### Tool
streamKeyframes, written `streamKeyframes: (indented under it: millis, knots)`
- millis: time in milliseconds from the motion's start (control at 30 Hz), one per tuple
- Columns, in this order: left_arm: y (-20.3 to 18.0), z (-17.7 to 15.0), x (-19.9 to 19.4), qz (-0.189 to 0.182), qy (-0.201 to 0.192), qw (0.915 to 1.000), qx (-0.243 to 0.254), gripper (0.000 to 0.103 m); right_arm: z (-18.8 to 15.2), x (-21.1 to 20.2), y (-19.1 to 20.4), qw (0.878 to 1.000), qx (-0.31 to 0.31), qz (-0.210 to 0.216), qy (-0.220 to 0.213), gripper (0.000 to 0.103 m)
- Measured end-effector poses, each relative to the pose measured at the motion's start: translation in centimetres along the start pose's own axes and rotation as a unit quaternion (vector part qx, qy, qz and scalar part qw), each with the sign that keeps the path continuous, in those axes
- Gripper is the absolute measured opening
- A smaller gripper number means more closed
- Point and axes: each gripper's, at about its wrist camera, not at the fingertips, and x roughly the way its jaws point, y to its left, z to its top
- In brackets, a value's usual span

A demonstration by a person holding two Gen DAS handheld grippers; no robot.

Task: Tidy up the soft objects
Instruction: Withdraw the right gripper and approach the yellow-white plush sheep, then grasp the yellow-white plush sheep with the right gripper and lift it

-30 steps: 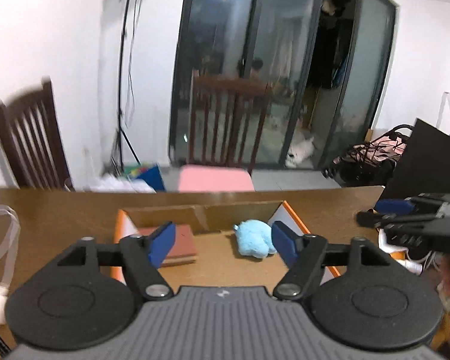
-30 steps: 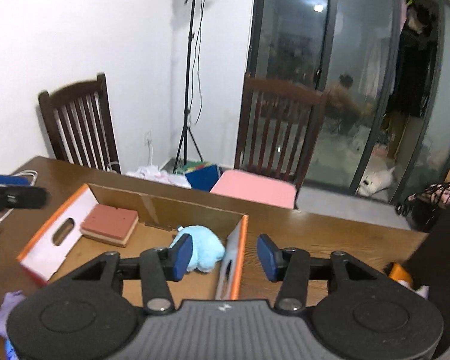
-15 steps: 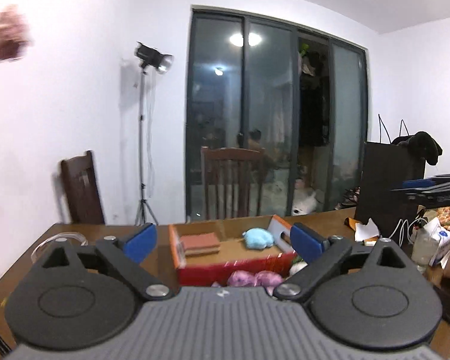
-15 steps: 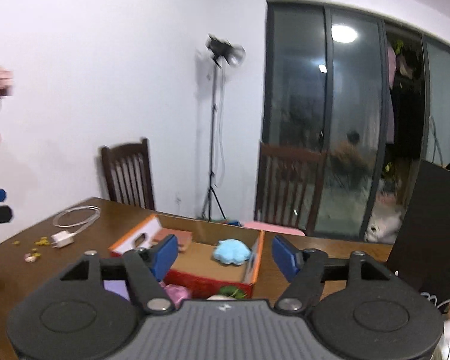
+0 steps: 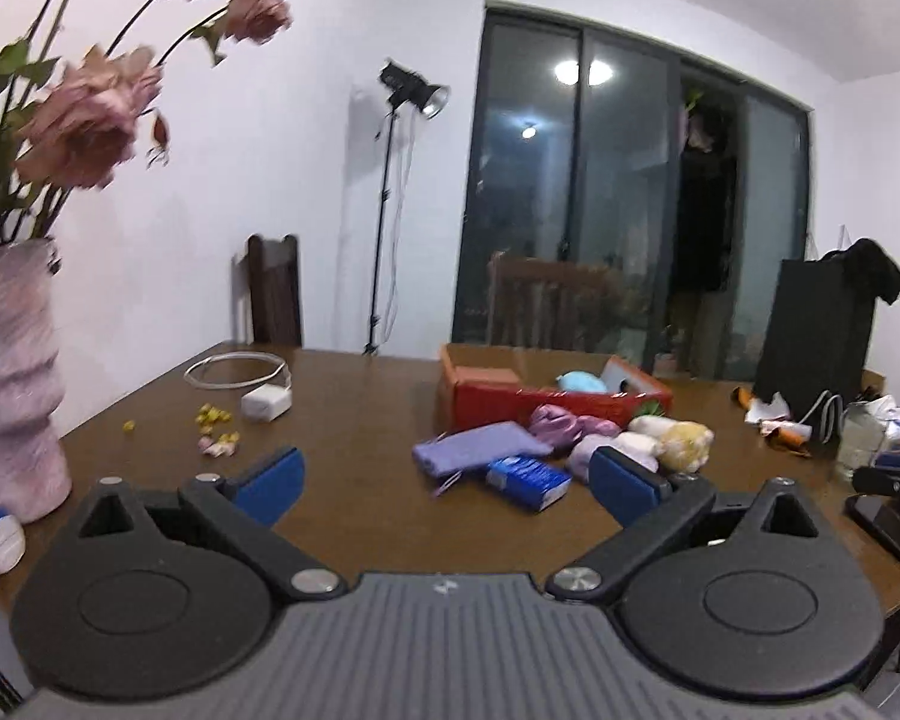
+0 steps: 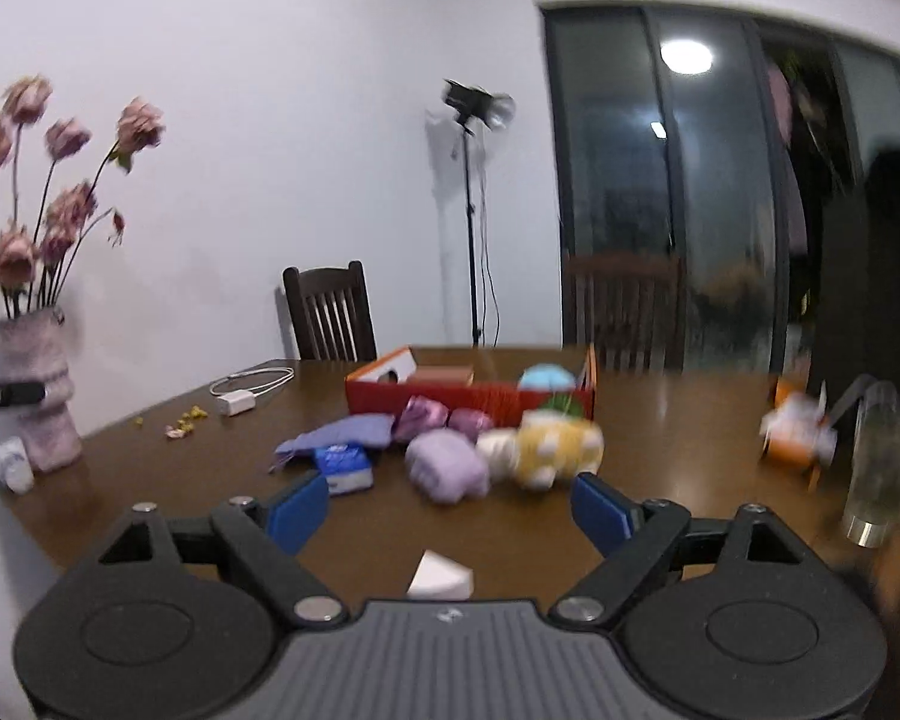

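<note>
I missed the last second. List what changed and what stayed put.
Both tools, left tool and right tool, pulled back from the red box; their jaws have just been opening, nothing between them. Unchanged: blue plush and brown block lie in the box.

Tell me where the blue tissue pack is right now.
The blue tissue pack lies on the wooden table, left of centre in the right wrist view, just in front of the folded purple cloth and left of the lilac plush.

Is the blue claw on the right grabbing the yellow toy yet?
Apart. In the right wrist view, bare table shows between the right gripper and the yellow toy; its jaws stand open and empty.
</note>
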Motion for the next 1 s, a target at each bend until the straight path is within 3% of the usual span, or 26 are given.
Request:
streamKeyframes:
  millis: [133,300,533,767,1000]
  knots:
    - [-0.3,0.0,0.4,-0.007,0.001,1.0,0.0,0.103,-1.1,1.0,-0.5,0.998,0.014,-0.051,0.021,0.088]
    - [-1.5,-0.8,2.9,-0.025,0.025,0.9993,0.007,0.103,-1.2,1.6,-2.1,0.997,0.039,-0.056,0.019,0.088]
    - [-4.6,-1.2,8.8,-0.056,0.068,0.9959,0.022,0.103,-1.6,6.0,-4.1,0.994,0.075,-0.064,0.048,0.088]
    - [-7.5,-1.5,16.0,-0.065,0.102,0.992,0.034,0.103,0.1,14.9,-6.0,0.99,0.112,-0.052,0.061,0.088]
    - [-9.8,-1.6,20.4,-0.072,0.116,0.9892,0.054,0.103,2.4,25.4,-7.0,0.981,0.156,-0.084,0.074,0.086]
